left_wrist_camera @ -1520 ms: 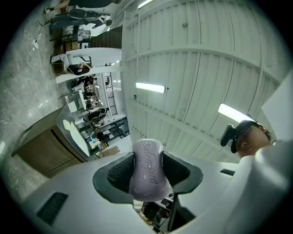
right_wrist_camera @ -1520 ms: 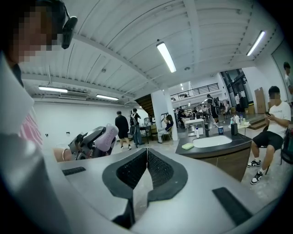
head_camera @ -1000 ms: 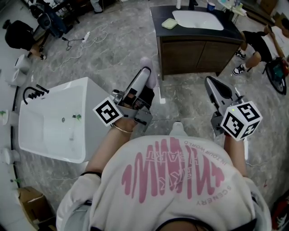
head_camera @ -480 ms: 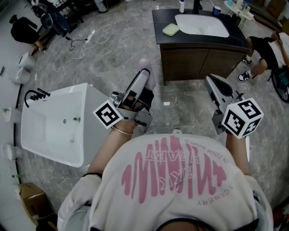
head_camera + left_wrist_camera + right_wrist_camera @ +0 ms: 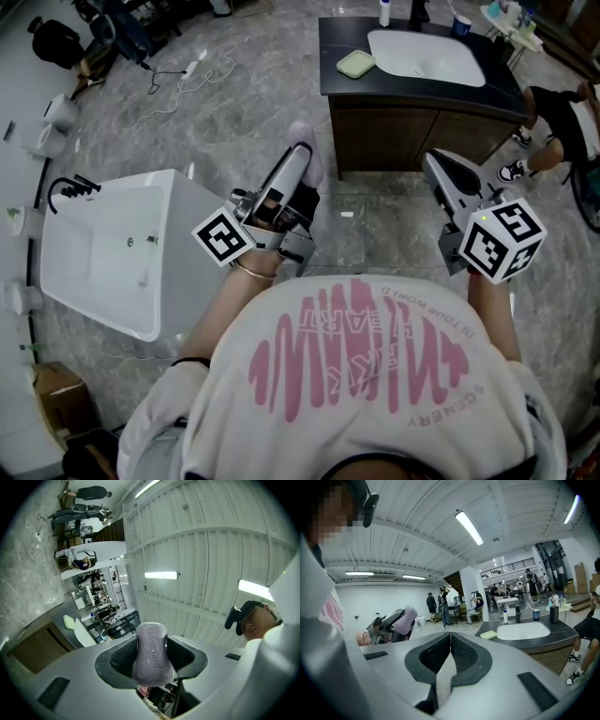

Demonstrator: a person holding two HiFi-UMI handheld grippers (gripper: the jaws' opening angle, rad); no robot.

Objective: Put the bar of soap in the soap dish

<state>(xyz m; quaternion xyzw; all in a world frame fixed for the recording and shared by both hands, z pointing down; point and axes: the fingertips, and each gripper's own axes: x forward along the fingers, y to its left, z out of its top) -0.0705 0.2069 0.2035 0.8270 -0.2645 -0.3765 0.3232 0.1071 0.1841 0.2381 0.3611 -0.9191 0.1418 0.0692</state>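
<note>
— What's different from a second ago?

— In my own fingers, nothing. My left gripper (image 5: 298, 155) is clamped on the pale lilac oval bar of soap (image 5: 151, 651). The pads are on its two broad faces, and the bar stands on edge, sticking out past the tips. My right gripper (image 5: 450, 644) has its jaws pressed together on nothing.

— So what did move?

— The room around me. In the head view the white oblong bathtub (image 5: 103, 253) at my left has swung round a little. The dark-topped wooden vanity (image 5: 412, 122) ahead has come lower in the picture. I read that as me stepping and turning toward it (both grippers sit just where they were, out in front of my shirt).

— And the dish?

— The pale green rounded-square soap dish (image 5: 355, 63) lies on the vanity's counter. It is just beside the white basin (image 5: 427, 56), at the basin's left in the head view, and I can see nothing in it. It's well apart from the soap, with grey marbled floor (image 5: 244, 103) between.

— What does that mean for the job?

— The pick looks done and the carry is under way, but the placing hasn't begun. I'd judge I must close the rest of the gap, then reach the left gripper over the dish before letting the bar go. It may be slippery, so a steady squeeze seems wise.
</note>
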